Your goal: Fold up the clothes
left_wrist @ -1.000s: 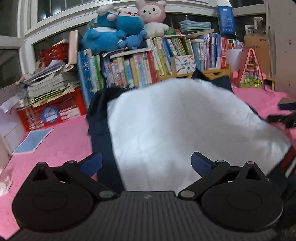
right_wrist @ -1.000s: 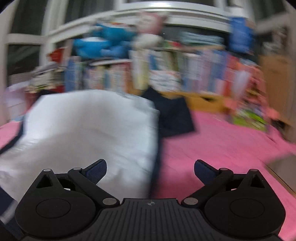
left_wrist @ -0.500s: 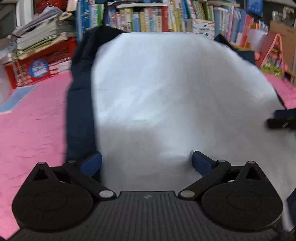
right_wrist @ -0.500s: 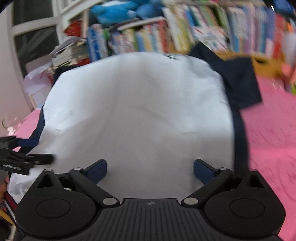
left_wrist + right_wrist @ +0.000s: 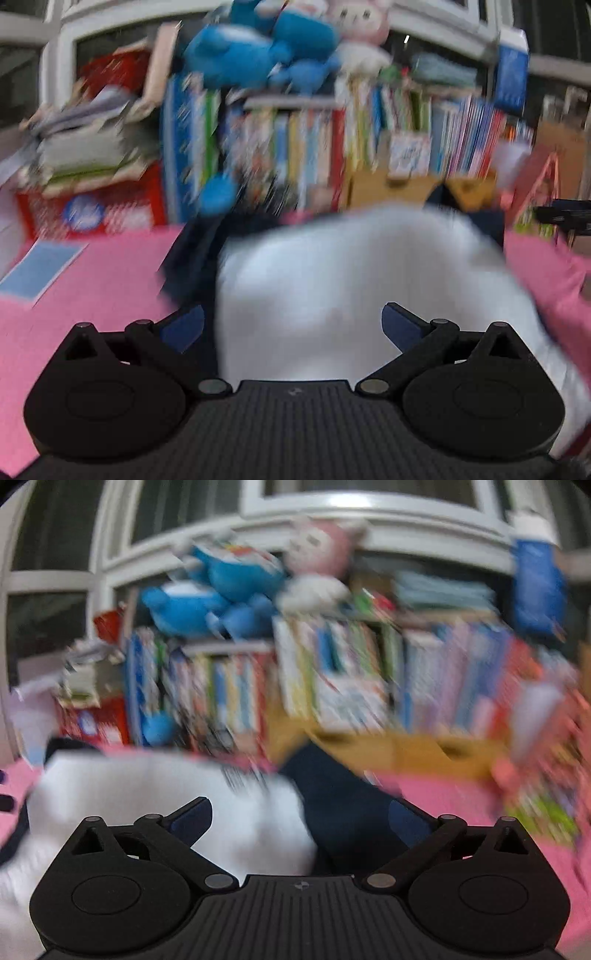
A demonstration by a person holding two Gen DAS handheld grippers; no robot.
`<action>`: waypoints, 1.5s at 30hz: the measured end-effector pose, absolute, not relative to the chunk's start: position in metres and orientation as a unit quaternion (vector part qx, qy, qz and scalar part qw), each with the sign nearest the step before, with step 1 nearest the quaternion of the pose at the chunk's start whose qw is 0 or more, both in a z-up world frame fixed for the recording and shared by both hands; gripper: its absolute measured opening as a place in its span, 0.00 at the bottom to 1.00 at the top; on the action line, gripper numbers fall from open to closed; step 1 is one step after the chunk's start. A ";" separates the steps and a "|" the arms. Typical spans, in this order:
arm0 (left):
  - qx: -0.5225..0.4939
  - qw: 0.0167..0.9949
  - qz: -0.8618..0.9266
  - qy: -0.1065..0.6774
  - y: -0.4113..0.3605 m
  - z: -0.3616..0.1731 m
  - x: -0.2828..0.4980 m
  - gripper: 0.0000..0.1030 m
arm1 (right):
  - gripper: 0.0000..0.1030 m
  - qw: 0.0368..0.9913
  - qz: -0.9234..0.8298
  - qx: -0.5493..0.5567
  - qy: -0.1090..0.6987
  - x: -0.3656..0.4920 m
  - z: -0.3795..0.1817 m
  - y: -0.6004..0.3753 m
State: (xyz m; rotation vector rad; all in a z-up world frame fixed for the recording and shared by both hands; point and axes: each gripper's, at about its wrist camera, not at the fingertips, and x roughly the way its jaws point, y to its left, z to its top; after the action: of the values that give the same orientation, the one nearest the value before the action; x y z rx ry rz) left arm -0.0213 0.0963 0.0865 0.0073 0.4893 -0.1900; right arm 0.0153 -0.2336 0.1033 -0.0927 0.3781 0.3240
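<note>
The left claw (image 5: 291, 323) is open wide and holds nothing. The right claw (image 5: 299, 818) is open wide too, and empty. Both pictures are blurry.

The white shirt (image 5: 354, 291) lies flat on the pink cover (image 5: 96, 280), right in front of the left claw and running away from it toward the books (image 5: 280, 155). It sits between the left claw's two fingers, so I think the left claw is nearer to the white middle part. A dark sleeve (image 5: 192, 254) lies just to the left of it.

From the right claw, the white shirt (image 5: 166, 797) is ahead and to the left, and the other dark sleeve (image 5: 343, 801) is straight ahead between the fingers. That sleeve looks like the right claw's job to fold in.

Only the left view shows a bit of the other claw, far off to the right. Only the right view shows the sleeve up close.
</note>
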 end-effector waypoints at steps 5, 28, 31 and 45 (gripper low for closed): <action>-0.036 0.968 -0.089 0.233 0.087 0.099 0.023 1.00 | 0.96 0.937 0.259 -0.068 0.225 0.099 0.099 -0.146; 0.104 0.941 -0.074 0.313 0.040 0.015 0.028 1.00 | 0.84 0.850 0.356 -0.162 0.352 0.007 0.057 -0.128; 0.087 0.942 -0.079 0.314 0.046 0.003 0.026 1.00 | 0.95 0.893 0.300 -0.190 0.277 0.012 0.092 -0.135; 0.074 0.944 -0.081 0.310 0.046 0.002 0.025 1.00 | 0.76 0.860 0.187 -0.326 0.345 0.150 -0.012 -0.024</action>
State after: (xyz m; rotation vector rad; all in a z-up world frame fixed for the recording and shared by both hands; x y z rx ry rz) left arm 0.0249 0.0461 0.0025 0.1516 0.6310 -0.1650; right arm 0.1497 -0.0240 -0.0121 -0.6838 0.7245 0.3928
